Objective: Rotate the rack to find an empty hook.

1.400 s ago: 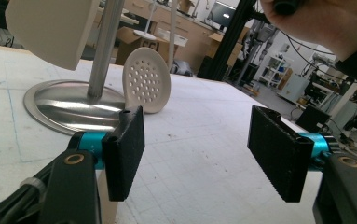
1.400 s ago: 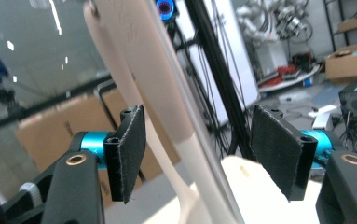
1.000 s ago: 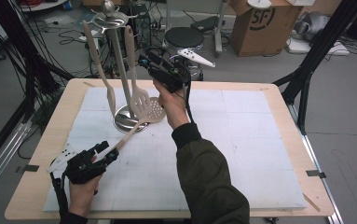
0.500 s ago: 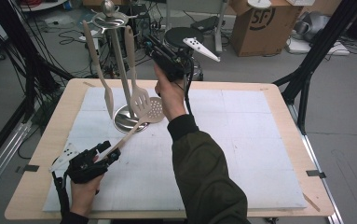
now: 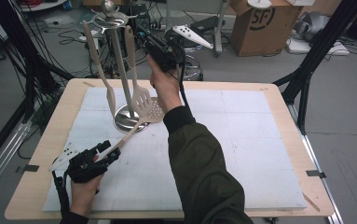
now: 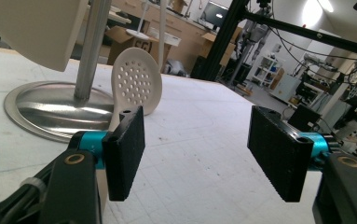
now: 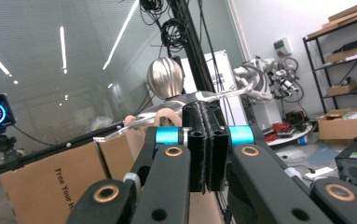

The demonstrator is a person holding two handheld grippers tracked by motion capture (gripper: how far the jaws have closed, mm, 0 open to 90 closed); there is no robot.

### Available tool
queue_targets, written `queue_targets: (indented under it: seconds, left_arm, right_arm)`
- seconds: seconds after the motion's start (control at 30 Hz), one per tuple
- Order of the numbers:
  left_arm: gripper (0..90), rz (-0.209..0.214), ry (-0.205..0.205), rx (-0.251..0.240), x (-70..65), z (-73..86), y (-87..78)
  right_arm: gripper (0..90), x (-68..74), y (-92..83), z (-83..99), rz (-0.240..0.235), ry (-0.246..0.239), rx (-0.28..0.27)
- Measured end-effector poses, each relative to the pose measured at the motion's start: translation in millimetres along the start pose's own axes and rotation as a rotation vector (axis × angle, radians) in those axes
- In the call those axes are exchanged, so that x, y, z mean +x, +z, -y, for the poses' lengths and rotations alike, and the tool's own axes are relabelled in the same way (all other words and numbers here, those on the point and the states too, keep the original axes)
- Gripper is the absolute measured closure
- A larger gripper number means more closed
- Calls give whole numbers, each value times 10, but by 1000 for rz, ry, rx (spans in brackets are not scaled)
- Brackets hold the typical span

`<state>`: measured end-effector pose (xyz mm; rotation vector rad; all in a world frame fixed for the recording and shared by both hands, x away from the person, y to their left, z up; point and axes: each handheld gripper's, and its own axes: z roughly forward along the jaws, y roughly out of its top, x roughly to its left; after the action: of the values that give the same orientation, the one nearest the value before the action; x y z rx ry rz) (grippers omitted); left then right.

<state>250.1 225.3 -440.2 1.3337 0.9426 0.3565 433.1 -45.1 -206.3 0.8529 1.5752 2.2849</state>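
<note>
stand: a metal utensil stand (image 5: 128, 119) with a round base and a ball (image 5: 108, 6) on top is on the white mat (image 5: 241, 140), toward the mat's far left corner; everything below is placed from it.
turner: a slotted turner (image 5: 139, 95) hangs from the stand's top, on its right side, blade low and just above the base.
spoon: a pale spoon (image 5: 102, 77) hangs on the stand's left side, its bowl above the base's left edge.
skimmer: a pale skimmer (image 5: 154, 109) lies on the mat with its perforated head leaning at the stand's base, right side; the handle runs away from the stand toward the near left. in the left gripper view the head (image 6: 136, 81) is just right of the base.
left gripper: the left gripper (image 5: 102, 152) rests low at the mat, well nearer than the stand, at the end of the skimmer handle. its jaws stand wide apart; the handle passes beside the left pad (image 6: 125, 151), and i cannot tell whether that pad touches it. nothing is clamped.
right gripper: the right gripper (image 5: 149, 41) is raised beside the stand's top, right of the turner's handle end. its jaws have just been closing and now the pads (image 7: 206, 149) meet flat together with nothing between them; the ball (image 7: 165, 78) is right behind them.
table: a wooden table (image 5: 288, 105) under the mat.
</note>
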Motion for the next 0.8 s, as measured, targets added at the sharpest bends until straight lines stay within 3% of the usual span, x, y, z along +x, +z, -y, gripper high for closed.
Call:
queue_targets:
  seconds: [0.17,0.33,0.8]
  left_arm:
    - [371,2,-2,0,2,2,5]
    - [371,2,-7,-4,3,0,5]
    - [371,3,-1,0,-2,1,7]
  right_arm:
    - [900,9,16,-6,-11,1,-3]
    - [900,7,13,-12,-43,33,-18]
    - [900,53,24,-9,-73,27,-10]
